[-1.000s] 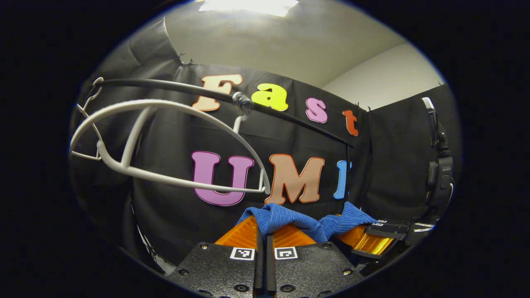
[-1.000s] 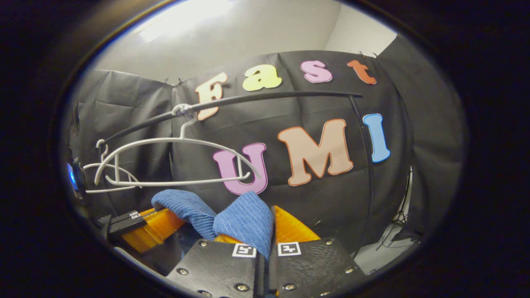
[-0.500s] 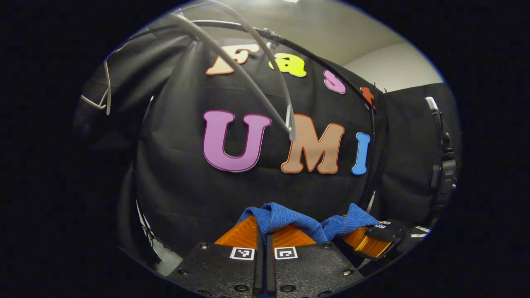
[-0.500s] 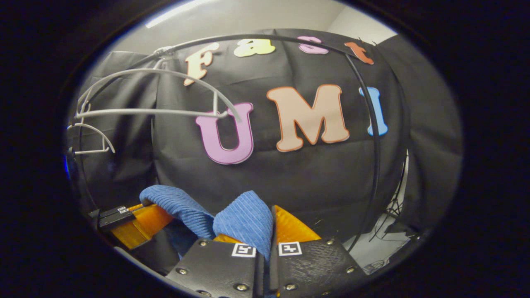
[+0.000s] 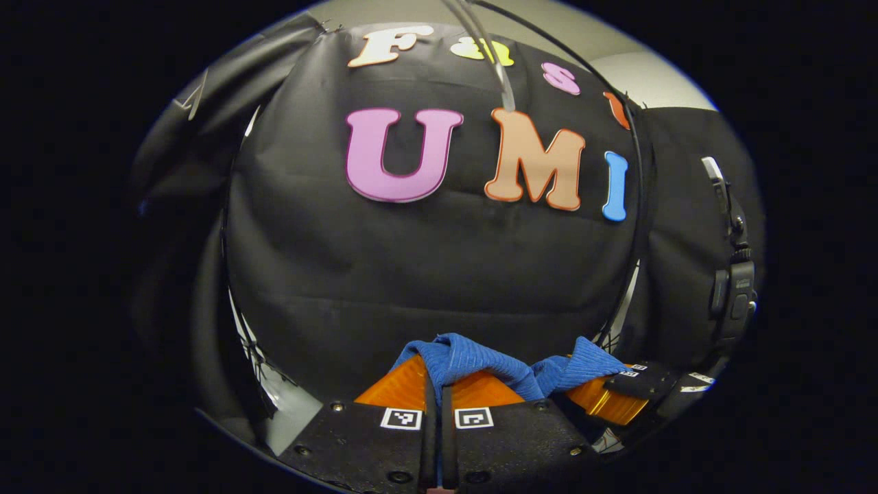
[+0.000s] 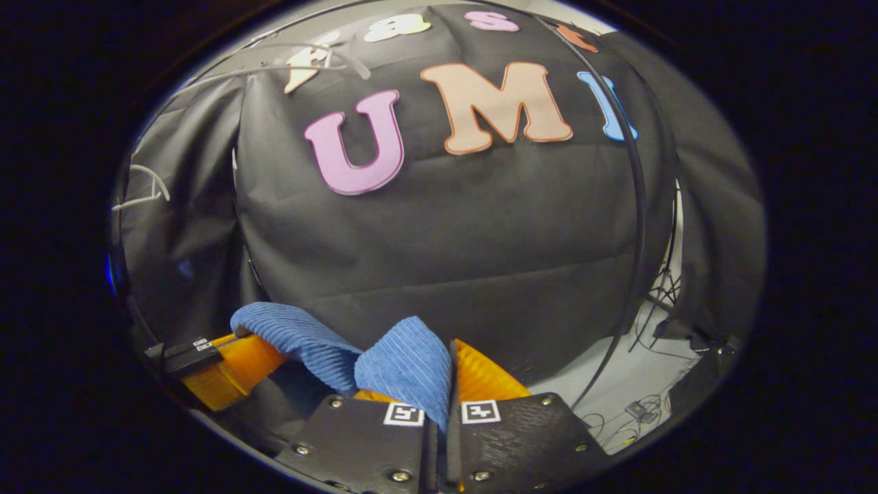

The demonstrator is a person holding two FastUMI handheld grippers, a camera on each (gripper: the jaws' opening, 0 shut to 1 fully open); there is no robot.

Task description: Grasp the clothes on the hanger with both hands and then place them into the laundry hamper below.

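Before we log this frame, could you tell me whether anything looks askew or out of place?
Nothing stands out. The blue cloth is pinched between both closed grippers, left gripper and right gripper, and sags evenly between them. A white hanger sits at the upper left, bare.

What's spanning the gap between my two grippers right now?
The blue cloth bridges it: pinched in the right gripper, it runs across to the left gripper, seen in the right gripper view.

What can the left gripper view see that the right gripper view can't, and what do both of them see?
Left gripper view: a black device mounted at the far right.
Right gripper view: cables on the pale floor, and a white hanger at the far left.
Both: the blue cloth pinched by the left gripper and the right gripper, and the black rack pole.
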